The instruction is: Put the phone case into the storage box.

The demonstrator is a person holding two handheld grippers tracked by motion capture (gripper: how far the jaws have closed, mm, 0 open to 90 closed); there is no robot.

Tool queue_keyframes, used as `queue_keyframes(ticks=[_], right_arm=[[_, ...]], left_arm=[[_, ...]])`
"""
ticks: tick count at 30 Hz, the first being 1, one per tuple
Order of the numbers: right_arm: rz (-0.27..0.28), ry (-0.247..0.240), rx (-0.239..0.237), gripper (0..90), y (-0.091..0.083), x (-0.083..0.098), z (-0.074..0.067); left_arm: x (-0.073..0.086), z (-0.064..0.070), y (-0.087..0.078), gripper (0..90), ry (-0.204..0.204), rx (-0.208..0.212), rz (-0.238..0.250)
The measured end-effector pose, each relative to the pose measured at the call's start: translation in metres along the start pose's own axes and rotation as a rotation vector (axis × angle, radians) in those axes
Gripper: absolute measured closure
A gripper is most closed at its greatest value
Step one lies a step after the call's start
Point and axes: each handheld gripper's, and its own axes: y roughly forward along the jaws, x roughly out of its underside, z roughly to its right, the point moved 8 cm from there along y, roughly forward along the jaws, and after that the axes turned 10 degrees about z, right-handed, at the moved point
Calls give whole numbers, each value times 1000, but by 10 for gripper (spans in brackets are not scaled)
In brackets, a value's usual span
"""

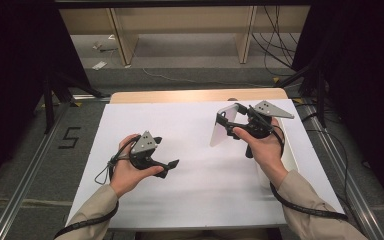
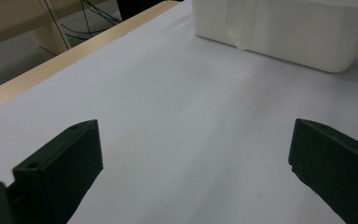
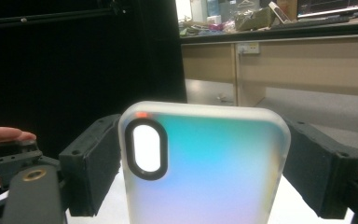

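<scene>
High view: camera is sitting above the person's side, looking forward and down across the white table top [image 1: 190, 190] to the floor and wooden shelving beyond, taking in both hands from a middling distance. Left gripper view: camera is riding low and close over that same white surface, looking between its own two black jaws toward a white container [image 2: 289, 32] and the table's wooden edge. Right gripper view: camera is pointing roughly level into the room toward a desk, very near the phone case [image 3: 205, 163] between its jaws; the high view is also showing this case [image 1: 223, 126].
</scene>
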Motion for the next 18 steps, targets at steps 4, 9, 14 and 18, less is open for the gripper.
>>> queue_keyframes(ticks=[4, 9, 14, 18], right_arm=[[-3, -2, 5, 183, 0, 1, 1], [-4, -4, 8, 183, 0, 1, 2], [-1, -5, 17, 183, -2, -1, 6], [5, -4, 26, 183, -3, -4, 9]], left_arm=[[2, -1, -2, 26, -4, -3, -3], [3, -1, -3, 27, -7, -4, -2], [5, -1, -4, 28, -2, -2, -8], [5, -2, -5, 29, -6, -6, -5]])
